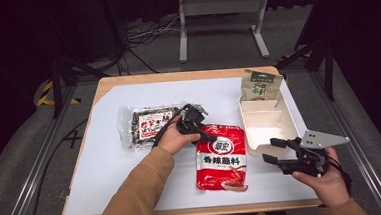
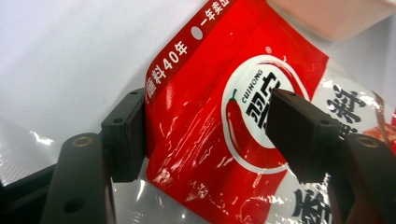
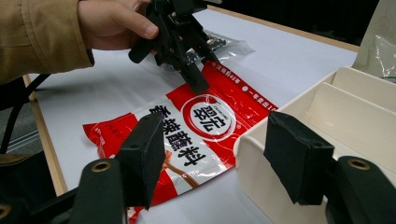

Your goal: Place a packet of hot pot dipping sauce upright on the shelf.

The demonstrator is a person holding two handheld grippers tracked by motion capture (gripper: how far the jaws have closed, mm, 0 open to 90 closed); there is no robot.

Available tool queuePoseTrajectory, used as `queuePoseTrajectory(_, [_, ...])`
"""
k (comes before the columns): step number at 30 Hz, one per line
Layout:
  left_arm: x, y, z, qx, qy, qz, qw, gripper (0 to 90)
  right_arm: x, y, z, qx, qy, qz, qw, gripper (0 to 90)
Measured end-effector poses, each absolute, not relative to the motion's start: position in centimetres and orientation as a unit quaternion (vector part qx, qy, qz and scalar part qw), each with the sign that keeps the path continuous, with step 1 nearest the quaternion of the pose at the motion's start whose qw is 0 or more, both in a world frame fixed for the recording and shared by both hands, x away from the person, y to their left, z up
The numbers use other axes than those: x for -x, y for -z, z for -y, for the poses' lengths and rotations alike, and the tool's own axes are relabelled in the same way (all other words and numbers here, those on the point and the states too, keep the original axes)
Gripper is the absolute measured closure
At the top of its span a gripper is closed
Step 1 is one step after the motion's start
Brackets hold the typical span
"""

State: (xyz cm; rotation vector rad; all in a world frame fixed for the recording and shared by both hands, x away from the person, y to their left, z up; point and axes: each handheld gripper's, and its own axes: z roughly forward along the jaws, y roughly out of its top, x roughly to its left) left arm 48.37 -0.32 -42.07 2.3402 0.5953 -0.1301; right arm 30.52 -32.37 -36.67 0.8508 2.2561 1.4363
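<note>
Left gripper (image 1: 207, 135): held in the person's left hand (image 1: 172, 136), lowered onto the upper left corner of the red seasoning pouch (image 1: 221, 158). In the left gripper view the jaws straddle that corner of the pouch (image 2: 205, 121); one pad sits at the pouch edge, the other over the round logo. Whether the pads press on the pouch cannot be told.
Right gripper (image 1: 271, 150): held in the person's right hand (image 1: 326, 182) at the near right of the table, jaws spread wide, nothing between them. It points toward the near wall of the white tray (image 1: 253, 141).
Red seasoning pouch: lies flat on the white table sheet (image 1: 106, 157), near centre, just left of the white tray, apart from it.
White tray: two compartments, at the right side of the sheet; in the right gripper view its near wall (image 3: 261, 186) stands just ahead of the jaws.
Clear snack bag (image 1: 147, 124): flat on the sheet, left of the left gripper, just beside the pouch's top corner.
Green pouch (image 1: 261, 85): upright behind the tray's far end.
Sleeve (image 1: 136, 191): tan, covering the left forearm.
</note>
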Motion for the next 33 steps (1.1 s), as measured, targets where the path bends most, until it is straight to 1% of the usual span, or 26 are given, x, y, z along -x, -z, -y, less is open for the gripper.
queuePoseTrajectory(5, [-47.7, 41.5, -0.2, -0.906, 0.051, -0.217, 0.36, 37.7, -30.7, 36.6, 32.1, -0.295, -0.508, -0.792, 0.164, 38.0])
queuePoseTrajectory(10, [-47.2, 40.9, -1.0, -0.899, 0.087, -0.187, 0.387, 39.6, -30.9, 36.7, 31.8, -0.291, -0.511, -0.793, 0.16, 37.7])
queuePoseTrajectory(13, [-47.1, 41.0, -1.0, -0.901, 0.097, -0.184, 0.382, 40.5, -31.0, 36.7, 31.6, -0.289, -0.512, -0.793, 0.159, 37.7])
queuePoseTrajectory(15, [-46.8, 41.4, -0.6, -0.908, 0.099, -0.177, 0.366, 40.8, -31.0, 36.7, 31.5, -0.287, -0.513, -0.794, 0.157, 37.7])
queuePoseTrajectory(17, [-46.5, 41.8, -0.2, -0.918, 0.091, -0.167, 0.348, 40.9, -31.0, 36.7, 31.4, -0.287, -0.513, -0.794, 0.156, 37.7])
queuePoseTrajectory(22, [-46.6, 42.3, 0.2, -0.922, 0.083, -0.167, 0.34, 40.3, -31.1, 36.8, 31.4, -0.286, -0.513, -0.794, 0.156, 37.7])
queuePoseTrajectory(28, [-46.7, 43.2, 0.6, -0.928, 0.076, -0.172, 0.322, 43.8, -31.0, 36.9, 31.5, -0.284, -0.512, -0.795, 0.156, 39.6])
queuePoseTrajectory(31, [-46.9, 43.3, 0.5, -0.924, 0.08, -0.182, 0.326, 48.1, -31.0, 36.9, 31.4, -0.278, -0.511, -0.798, 0.157, 42.8])
queuePoseTrajectory(32, [-46.9, 43.3, 0.4, -0.925, 0.072, -0.184, 0.324, 50.4, -31.0, 36.9, 31.4, -0.273, -0.51, -0.8, 0.159, 43.7])
queuePoseTrajectory(33, [-46.9, 43.3, 0.3, -0.925, 0.066, -0.185, 0.326, 55.4, -31.0, 36.9, 31.3, -0.267, -0.508, -0.803, 0.16, 44.8])
